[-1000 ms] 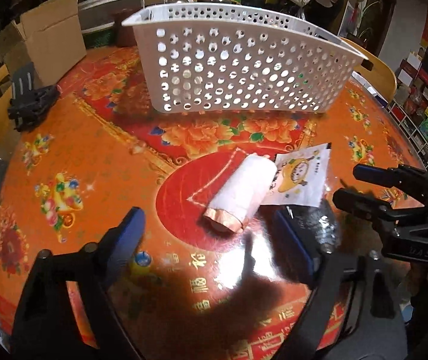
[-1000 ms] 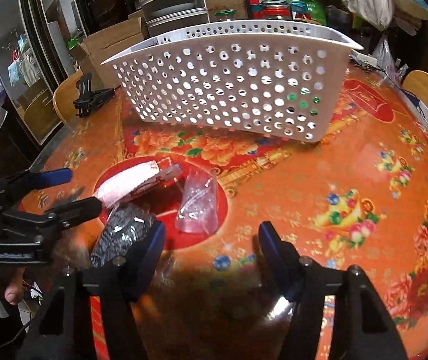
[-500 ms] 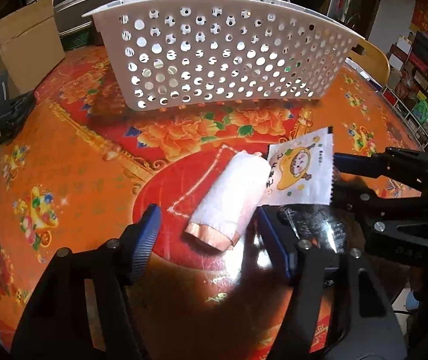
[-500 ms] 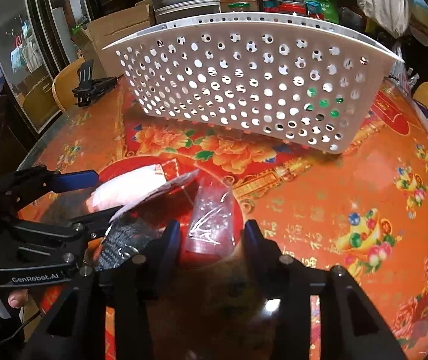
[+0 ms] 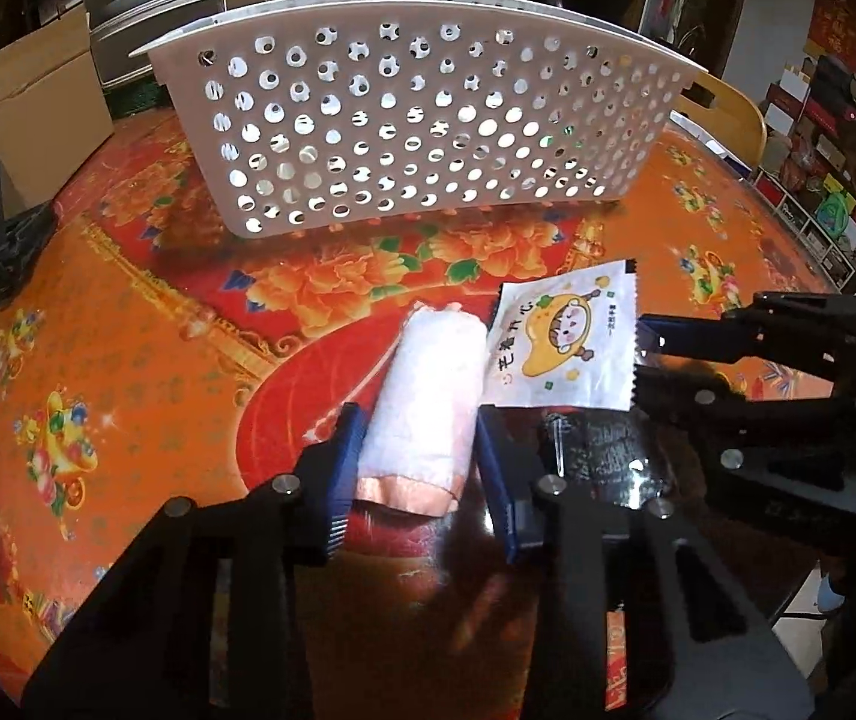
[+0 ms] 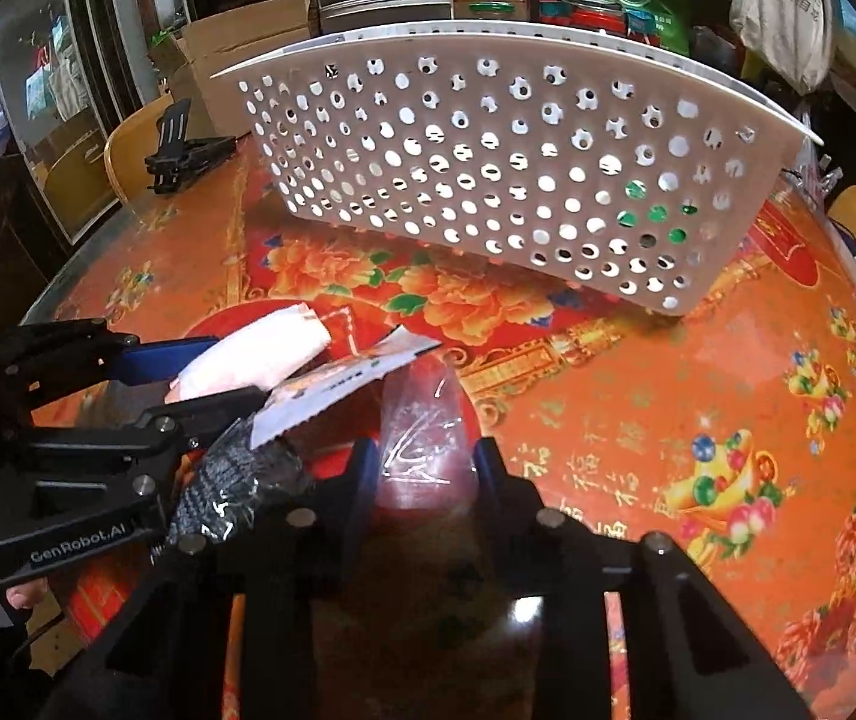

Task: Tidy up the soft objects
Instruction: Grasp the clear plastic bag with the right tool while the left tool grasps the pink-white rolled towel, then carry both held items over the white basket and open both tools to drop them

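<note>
— Two grippers down on the red-and-orange table (image 5: 128, 360), among four soft things in front of the white basket (image 5: 416, 120).
— Left gripper (image 5: 419, 444)?
— Closed in on the rolled pink towel (image 5: 428, 414), blue pads touching both flanks; towel flat on the table.
— Right gripper (image 6: 425, 474)?
— Either side of the clear plastic bag (image 6: 422, 426), pads at its edges; can't tell whether squeezing or just beside.
— Others?
— White cartoon packet (image 5: 566, 348) just beside the towel, leaning over a dark knitted bundle (image 6: 236, 486) between both tools.
</note>
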Motion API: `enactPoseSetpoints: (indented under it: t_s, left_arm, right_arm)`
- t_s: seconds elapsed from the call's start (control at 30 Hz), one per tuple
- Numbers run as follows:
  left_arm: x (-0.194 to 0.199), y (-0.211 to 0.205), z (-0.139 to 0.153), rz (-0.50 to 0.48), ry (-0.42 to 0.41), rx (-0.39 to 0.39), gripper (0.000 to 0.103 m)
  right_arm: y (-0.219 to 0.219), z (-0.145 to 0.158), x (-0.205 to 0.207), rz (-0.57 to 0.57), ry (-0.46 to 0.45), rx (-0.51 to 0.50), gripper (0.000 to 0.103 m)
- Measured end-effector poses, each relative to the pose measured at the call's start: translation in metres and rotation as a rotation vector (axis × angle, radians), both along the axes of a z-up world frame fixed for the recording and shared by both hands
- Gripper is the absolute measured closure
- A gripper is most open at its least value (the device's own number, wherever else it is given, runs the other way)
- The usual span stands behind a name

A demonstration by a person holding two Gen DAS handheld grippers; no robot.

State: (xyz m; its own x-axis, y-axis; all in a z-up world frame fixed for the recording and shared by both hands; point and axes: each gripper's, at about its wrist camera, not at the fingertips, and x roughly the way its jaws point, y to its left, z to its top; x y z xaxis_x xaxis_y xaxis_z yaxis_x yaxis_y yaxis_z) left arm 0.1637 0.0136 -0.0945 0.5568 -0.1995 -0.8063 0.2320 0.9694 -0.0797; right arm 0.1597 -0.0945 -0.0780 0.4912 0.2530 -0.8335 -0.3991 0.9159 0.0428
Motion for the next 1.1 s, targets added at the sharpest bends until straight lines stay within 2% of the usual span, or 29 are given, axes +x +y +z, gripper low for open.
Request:
enactPoseSetpoints:
  t_s: [0.33,0.63,0.8,1.1]
  left_arm:
    - [-0.008,0.007,0.012,0.013,-0.039,-0.008,0.071]
    - [-0.025,0.007,0.040,0.004,-0.120,0.007,0.074]
    - [-0.028,0.003,0.046,0.006,-0.130,0.012,0.075]
    - [-0.035,0.012,0.070,0.029,-0.188,-0.029,0.077]
  right_arm:
    - [-0.027,0.010,-0.006,-0.032,-0.028,0.039,0.073]
    - [-0.052,0.040,-0.015,-0.071,-0.094,0.073,0.073]
    - [-0.060,0.058,-0.019,-0.077,-0.125,0.089,0.073]
    - [-0.067,0.079,-0.020,-0.074,-0.151,0.127,0.073]
